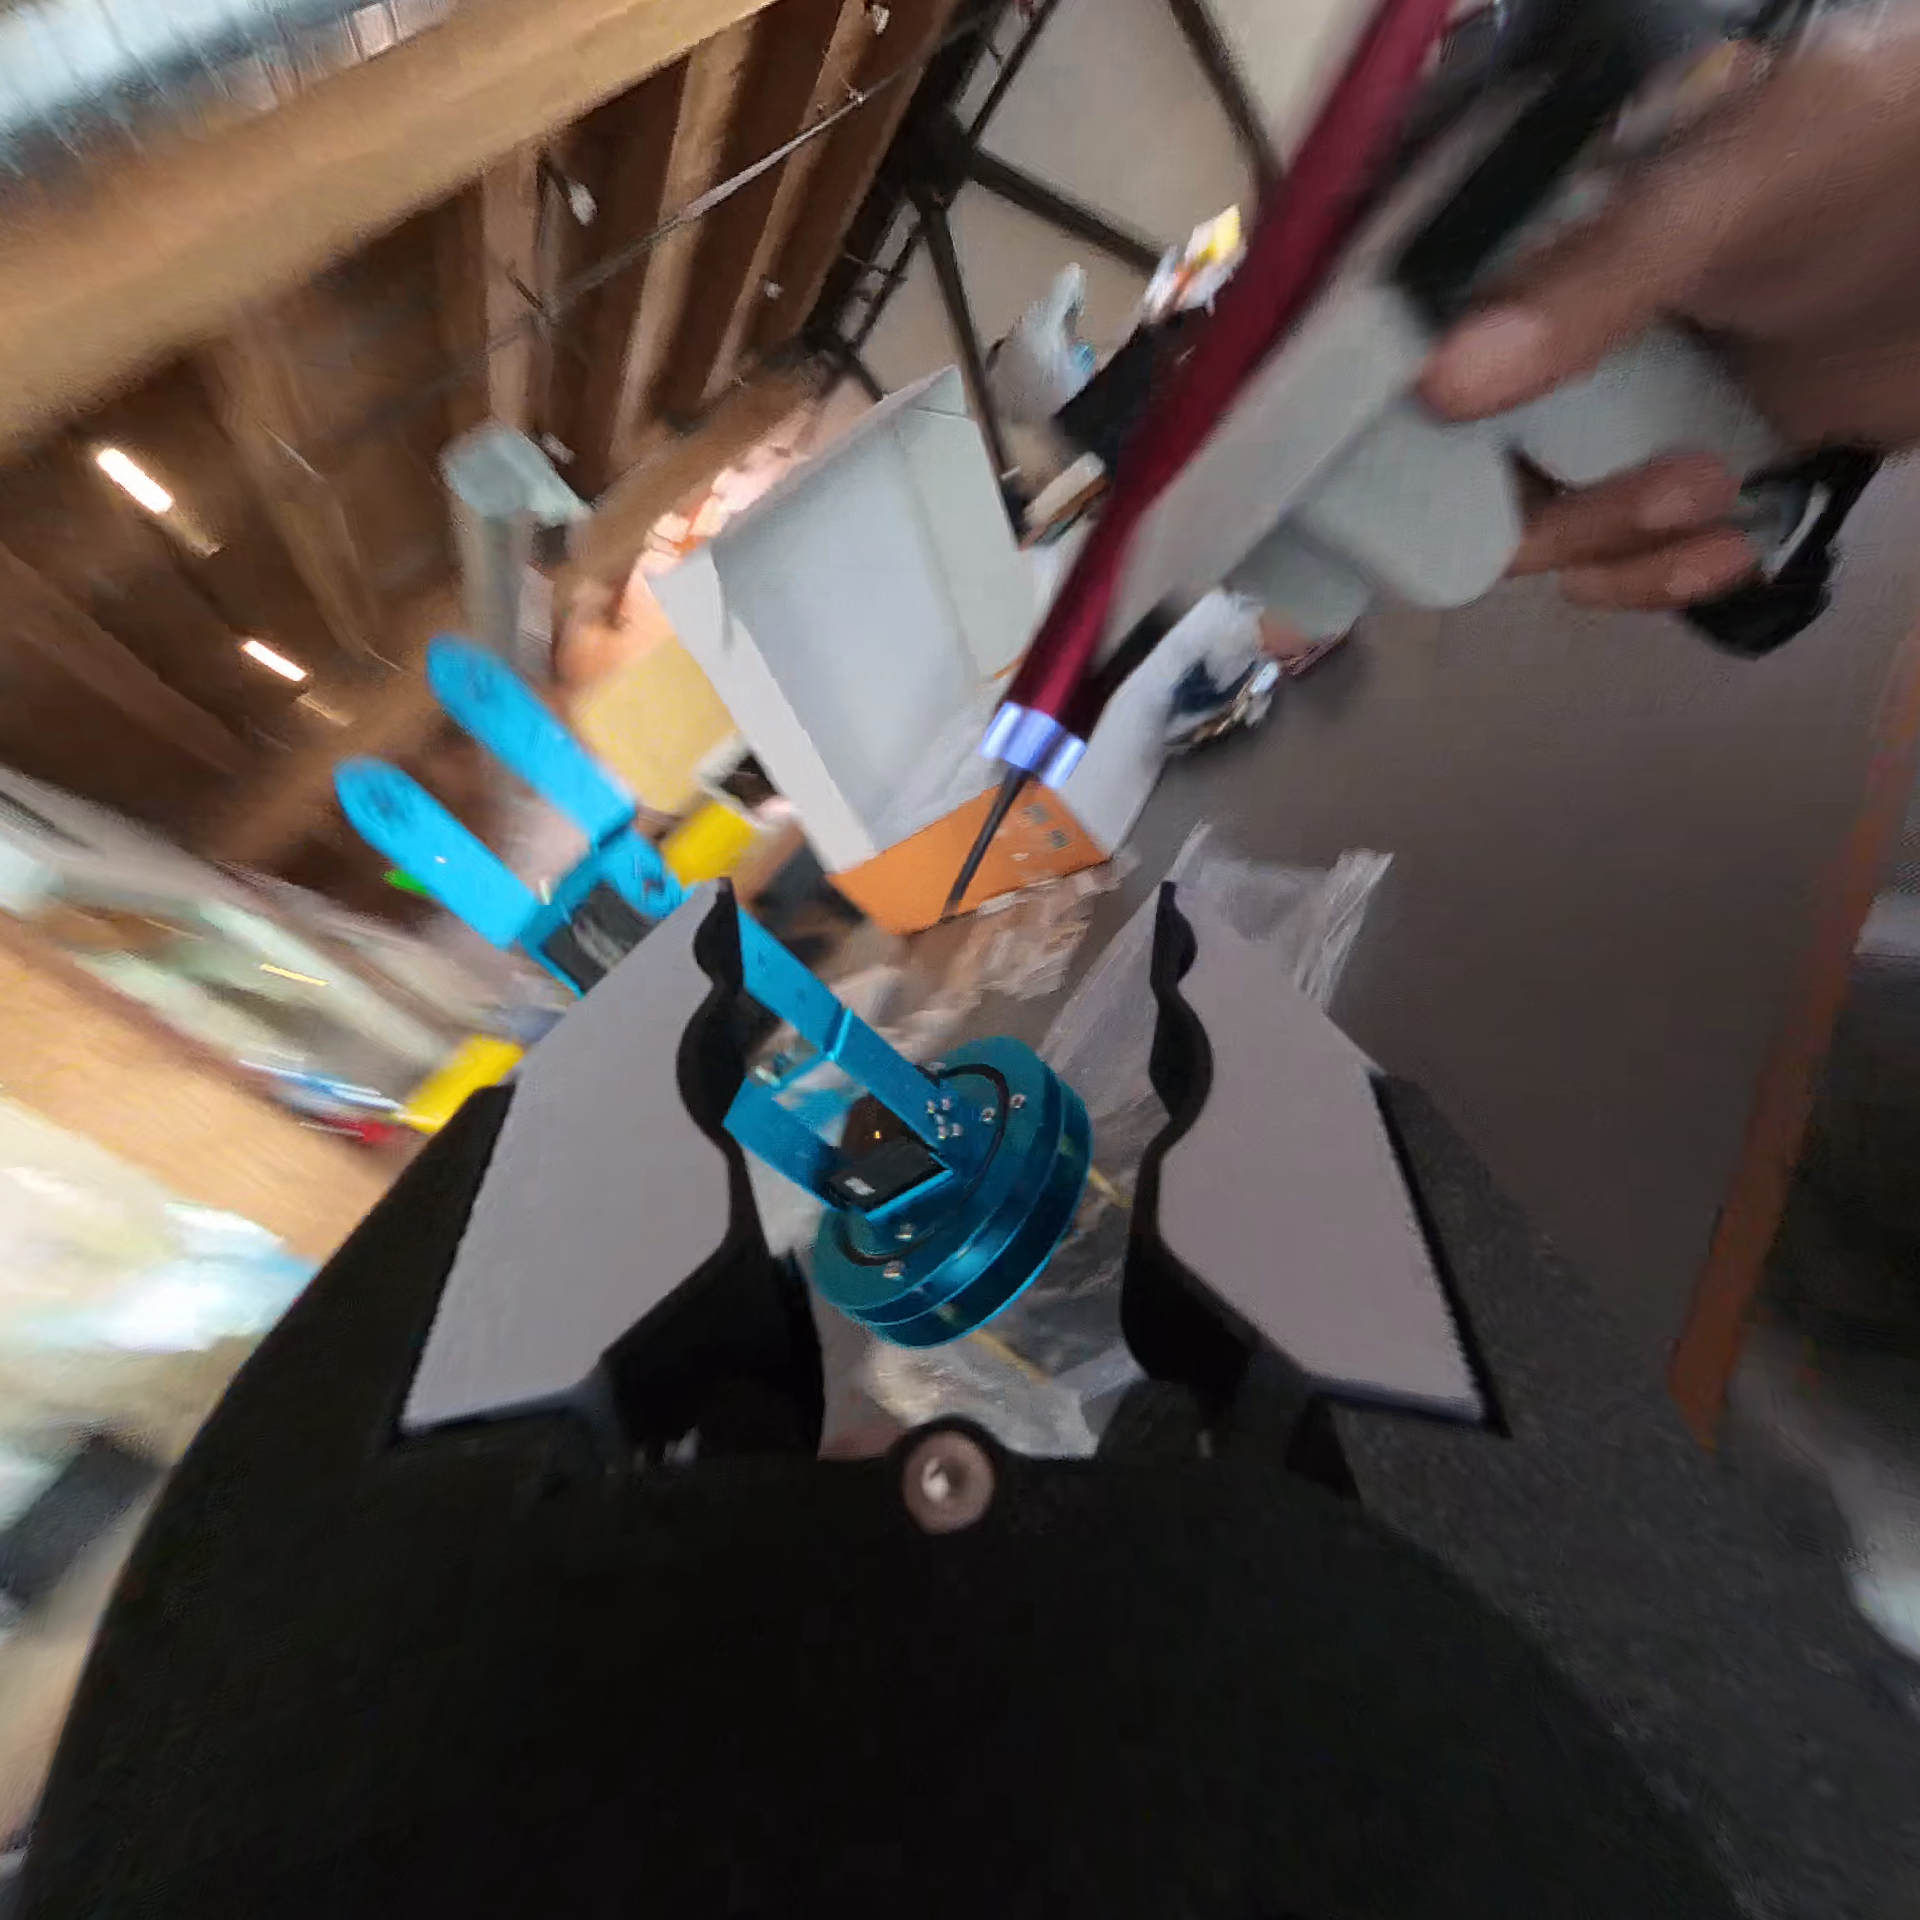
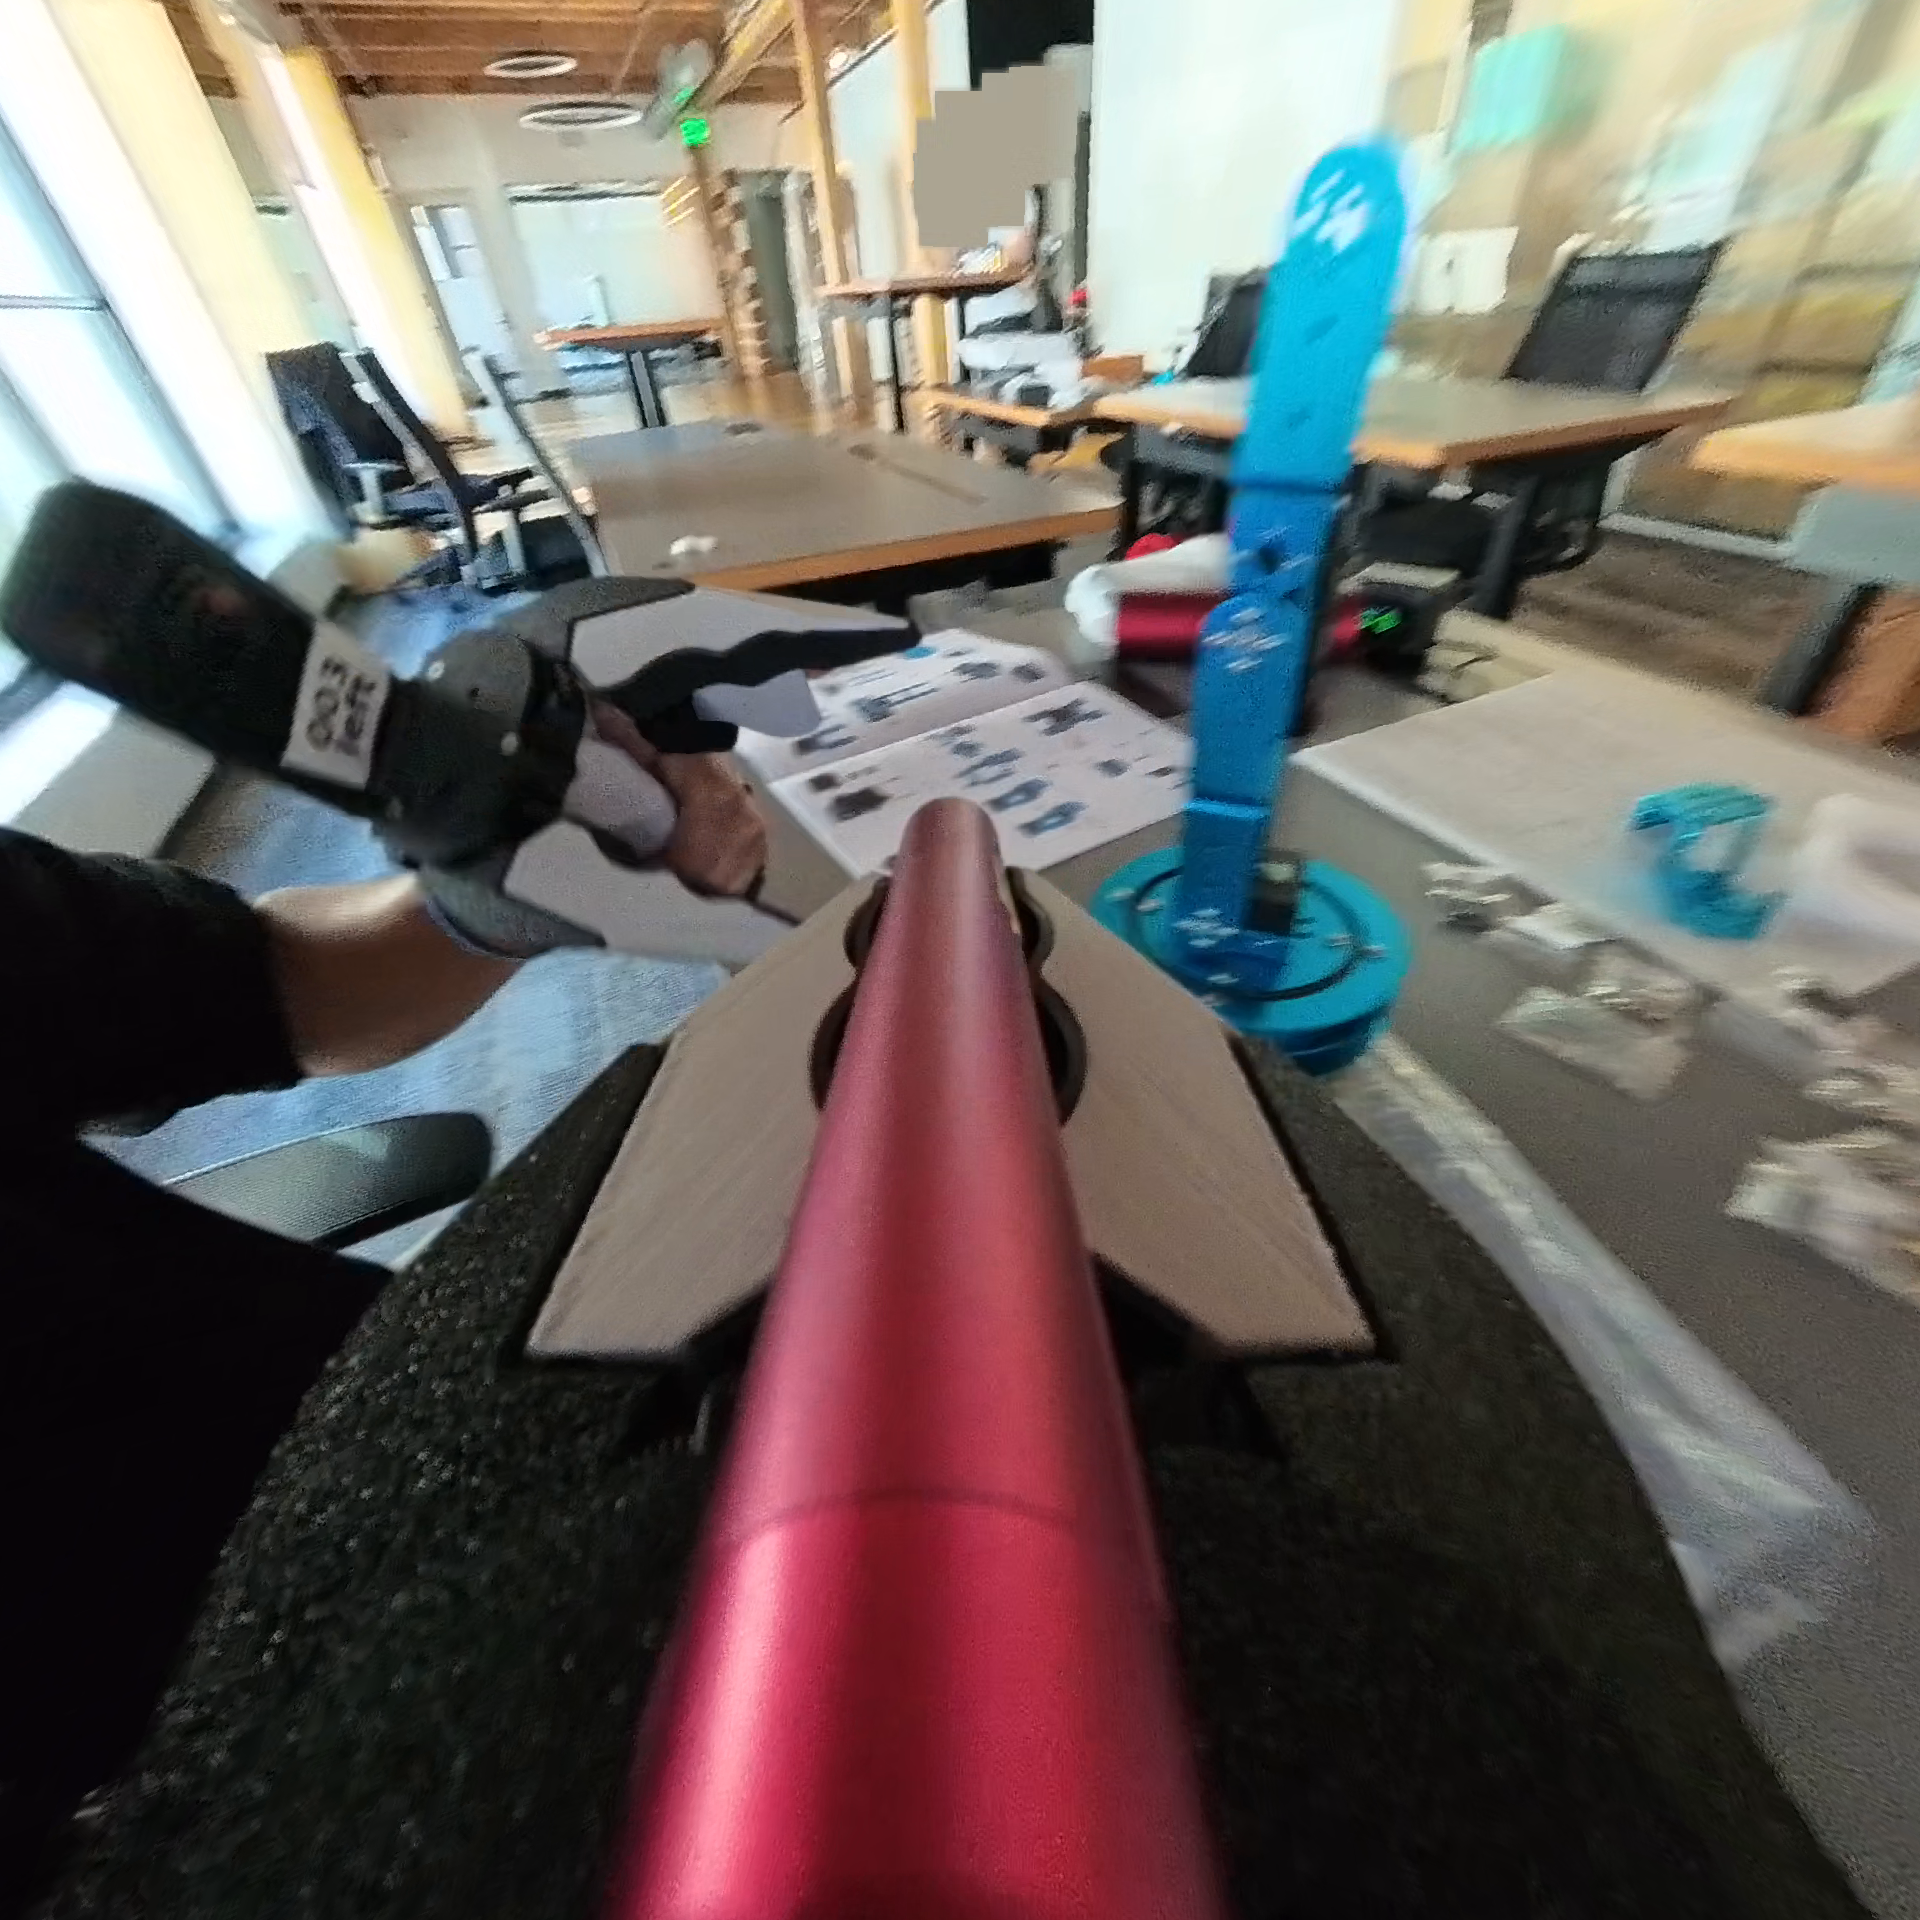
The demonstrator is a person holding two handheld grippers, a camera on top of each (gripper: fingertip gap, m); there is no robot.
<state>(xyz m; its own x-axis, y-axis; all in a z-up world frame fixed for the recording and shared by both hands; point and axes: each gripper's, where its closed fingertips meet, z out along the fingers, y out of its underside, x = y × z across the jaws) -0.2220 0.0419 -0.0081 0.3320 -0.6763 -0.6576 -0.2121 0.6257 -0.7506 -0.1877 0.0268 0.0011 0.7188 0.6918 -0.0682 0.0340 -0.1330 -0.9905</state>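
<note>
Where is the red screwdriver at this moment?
The red screwdriver is clamped in the right gripper; in the left wrist view its tip hangs above the blue metal arm.

Place: an open-plan office is seen.
Evidence: rows of tables point(image 2: 831, 509), office chairs point(image 2: 1600, 322), exposed ceiling beams point(image 1: 665, 239).

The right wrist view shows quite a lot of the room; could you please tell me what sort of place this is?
Probably an open-plan office used as a workshop: long wooden desks, black swivel office chairs, and a blue metal robot-arm kit on a round base beside a printed instruction sheet.
</note>
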